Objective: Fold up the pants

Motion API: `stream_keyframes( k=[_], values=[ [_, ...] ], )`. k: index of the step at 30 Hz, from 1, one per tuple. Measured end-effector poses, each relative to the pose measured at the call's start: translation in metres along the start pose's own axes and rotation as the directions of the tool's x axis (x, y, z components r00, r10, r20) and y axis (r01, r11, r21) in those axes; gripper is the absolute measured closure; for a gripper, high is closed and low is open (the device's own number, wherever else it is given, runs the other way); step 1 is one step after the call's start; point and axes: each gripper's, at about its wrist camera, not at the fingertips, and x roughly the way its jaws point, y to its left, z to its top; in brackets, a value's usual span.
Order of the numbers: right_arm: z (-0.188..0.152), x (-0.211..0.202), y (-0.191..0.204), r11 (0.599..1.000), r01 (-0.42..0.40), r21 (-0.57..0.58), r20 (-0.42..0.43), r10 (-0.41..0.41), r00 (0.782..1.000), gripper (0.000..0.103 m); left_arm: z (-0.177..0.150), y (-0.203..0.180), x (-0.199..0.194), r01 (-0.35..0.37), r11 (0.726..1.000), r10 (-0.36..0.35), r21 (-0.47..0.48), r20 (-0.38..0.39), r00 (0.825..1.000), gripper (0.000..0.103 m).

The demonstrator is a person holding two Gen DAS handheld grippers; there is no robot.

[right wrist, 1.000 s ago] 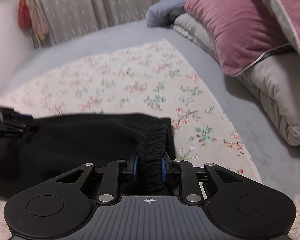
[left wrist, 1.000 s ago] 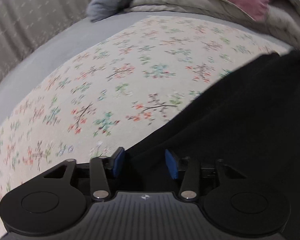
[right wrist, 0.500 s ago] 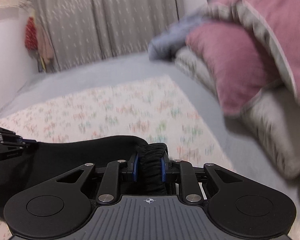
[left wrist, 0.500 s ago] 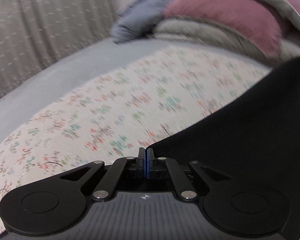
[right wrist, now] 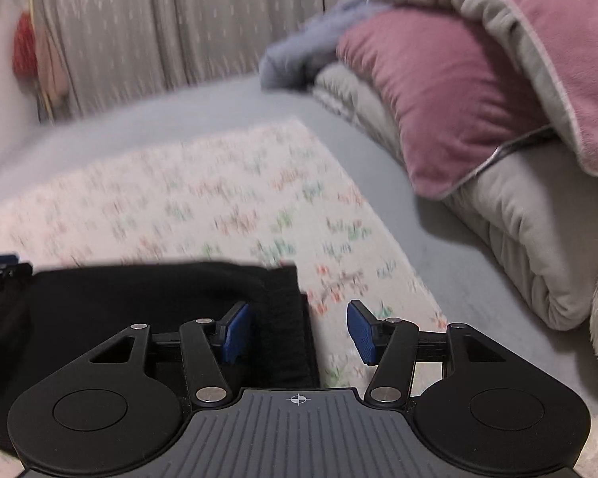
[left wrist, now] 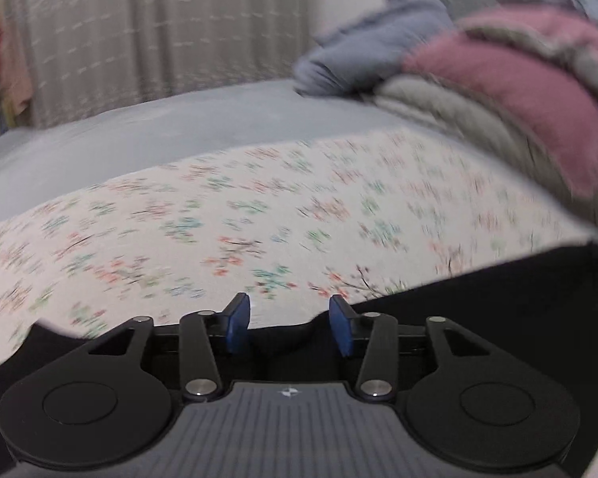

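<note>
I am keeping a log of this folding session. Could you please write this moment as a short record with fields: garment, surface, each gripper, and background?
garment: black pants, lying on the floral cloth
surface: floral cloth spread over a grey sheet
left gripper: open, nothing between the fingers, pants edge just below
right gripper: open, the pants' edge lies between the fingers, not clamped
background: pink pillow, grey quilt, grey curtain
image quality: motion blur in both views
</note>
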Motion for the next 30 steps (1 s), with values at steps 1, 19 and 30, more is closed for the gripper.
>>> stream_keyframes(
  k=[1, 19, 30],
  values=[
    [0.0, -0.005, 0.001, 1.0, -0.011, -0.007, 0.024, 0.011, 1.0, 0.051, -0.002, 0.007, -0.011, -0.016, 0.999, 0.016, -0.044, -0.001, 1.0, 0.04],
    [-0.038, 0.017, 0.043, 0.97, -0.125, -0.208, -0.259, 0.068, 0.963, 0.074, -0.135, 0.178, -0.109, -0.381, 0.844, 0.318, -0.377, -0.219, 0.922, 0.039],
    [-0.04, -0.001, 0.047, 0.978, -0.098, -0.185, -0.175, 0.066, 0.982, 0.073, -0.15, 0.263, -0.157, -0.384, 0.675, 0.353, -0.629, -0.182, 0.918, 0.039]
  ],
)
